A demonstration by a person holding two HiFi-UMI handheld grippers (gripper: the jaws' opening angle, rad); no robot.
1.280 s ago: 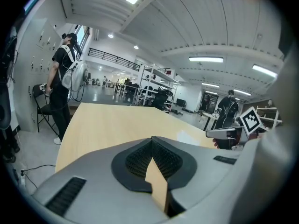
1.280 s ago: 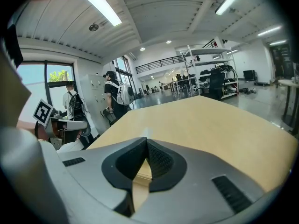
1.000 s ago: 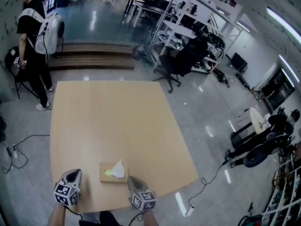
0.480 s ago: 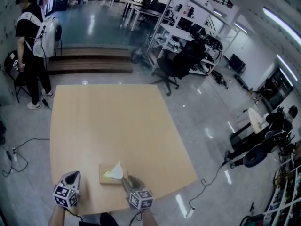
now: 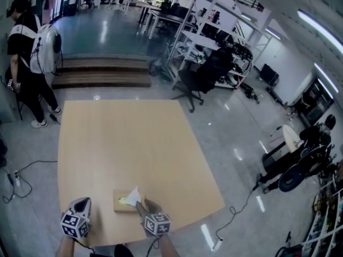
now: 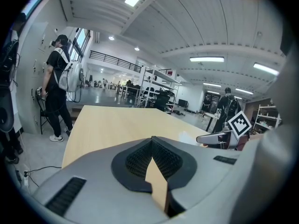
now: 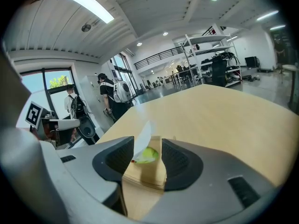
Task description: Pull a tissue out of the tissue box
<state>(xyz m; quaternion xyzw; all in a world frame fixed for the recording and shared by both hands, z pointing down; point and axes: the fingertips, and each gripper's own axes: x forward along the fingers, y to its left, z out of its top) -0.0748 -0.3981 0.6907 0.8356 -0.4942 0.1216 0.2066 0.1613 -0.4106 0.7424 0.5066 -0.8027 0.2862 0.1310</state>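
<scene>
Right gripper [image 7: 145, 155]: jaws just opened wide, flanking the unpinched tissue [image 7: 142, 136] above the tissue box [image 7: 148, 174]; near edge of tabletop [image 5: 123, 143]. Left gripper [image 6: 152, 146]: jaws clenched, empty.

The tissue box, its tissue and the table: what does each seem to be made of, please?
Tissue box: probably matte tan cardboard; flat, dull faces.
Tissue: thin white paper, standing in a soft fold.
Table: pale wood-look top, perhaps laminate; smooth and even.

Item: one table [image 5: 123, 143], pale wood top, smooth, with rounded corners, spread out in front of me. Lying directly on it: one tissue box [image 5: 122, 205], tan cardboard, flat on its base, close to the edge nearest me.
</scene>
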